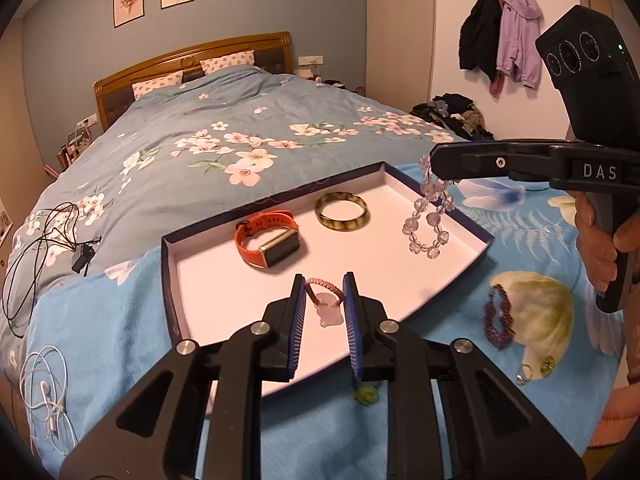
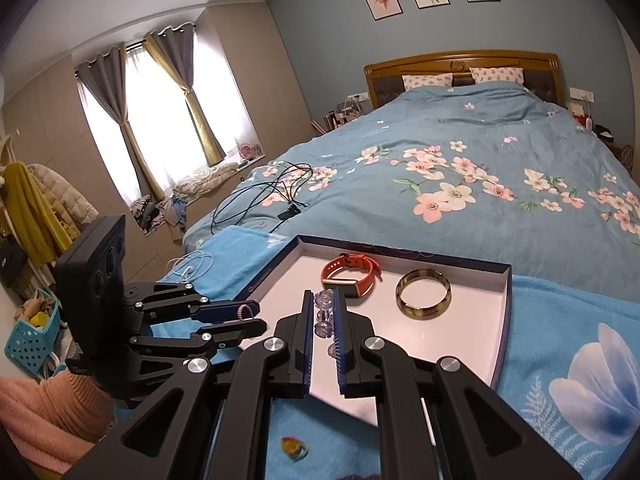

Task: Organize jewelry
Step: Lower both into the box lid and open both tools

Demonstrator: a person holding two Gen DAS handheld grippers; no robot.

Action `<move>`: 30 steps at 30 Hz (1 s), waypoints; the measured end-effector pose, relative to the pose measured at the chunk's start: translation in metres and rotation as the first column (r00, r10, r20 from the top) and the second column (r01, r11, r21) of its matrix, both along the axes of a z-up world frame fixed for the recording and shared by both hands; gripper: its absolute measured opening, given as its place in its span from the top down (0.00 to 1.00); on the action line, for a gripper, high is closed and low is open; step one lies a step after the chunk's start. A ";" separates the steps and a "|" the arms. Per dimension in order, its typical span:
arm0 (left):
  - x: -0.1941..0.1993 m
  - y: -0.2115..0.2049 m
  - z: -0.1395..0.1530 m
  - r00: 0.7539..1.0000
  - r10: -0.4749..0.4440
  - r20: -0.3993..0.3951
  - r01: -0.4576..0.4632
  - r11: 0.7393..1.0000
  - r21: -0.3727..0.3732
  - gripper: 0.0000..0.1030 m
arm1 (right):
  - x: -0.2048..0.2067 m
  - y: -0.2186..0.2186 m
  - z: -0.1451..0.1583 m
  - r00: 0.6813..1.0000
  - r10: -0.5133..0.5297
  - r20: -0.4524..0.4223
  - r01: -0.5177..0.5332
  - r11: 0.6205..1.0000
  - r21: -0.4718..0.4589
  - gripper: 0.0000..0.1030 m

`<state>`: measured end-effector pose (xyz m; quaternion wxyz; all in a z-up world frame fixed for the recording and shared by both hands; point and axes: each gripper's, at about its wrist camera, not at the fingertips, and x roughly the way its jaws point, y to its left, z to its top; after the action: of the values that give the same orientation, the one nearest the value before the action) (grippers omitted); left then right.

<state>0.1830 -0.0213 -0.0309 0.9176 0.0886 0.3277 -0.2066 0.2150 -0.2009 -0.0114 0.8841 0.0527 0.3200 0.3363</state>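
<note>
Left wrist view: the left hand-held gripper (image 1: pixel 324 286) was clamped on a pink cord bracelet (image 1: pixel 325 285) with a pale charm, held over the near part of the tray (image 1: pixel 170 264). A watch (image 1: pixel 267 242) and bangle (image 1: pixel 341 212) already lay inside; a dark red strand (image 1: pixel 498 316) waited on the towel (image 1: pixel 100 320).

Right wrist view: the right hand-held gripper (image 2: pixel 322 312) was clamped on clear beads (image 2: pixel 323 314) above the tray. Both pieces seemed mid-placement; next, each likely needed lowering onto bare tray floor, then release.
</note>
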 end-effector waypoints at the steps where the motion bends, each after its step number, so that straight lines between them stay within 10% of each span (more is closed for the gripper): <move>1: 0.003 0.000 0.000 1.000 0.002 -0.002 -0.002 1.000 0.000 0.81 | 0.002 0.001 -0.001 1.000 -0.001 -0.005 0.001 1.000 0.001 0.92; 30: 0.077 -0.006 -0.034 0.993 0.066 -0.100 -0.062 0.997 0.039 0.81 | 0.070 0.015 -0.046 0.988 -0.034 -0.152 0.037 0.999 0.017 0.92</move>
<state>0.2603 -0.0275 -0.0645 0.9042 0.0837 0.3802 -0.1755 0.2852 -0.1857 -0.0572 0.8624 0.0927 0.3821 0.3188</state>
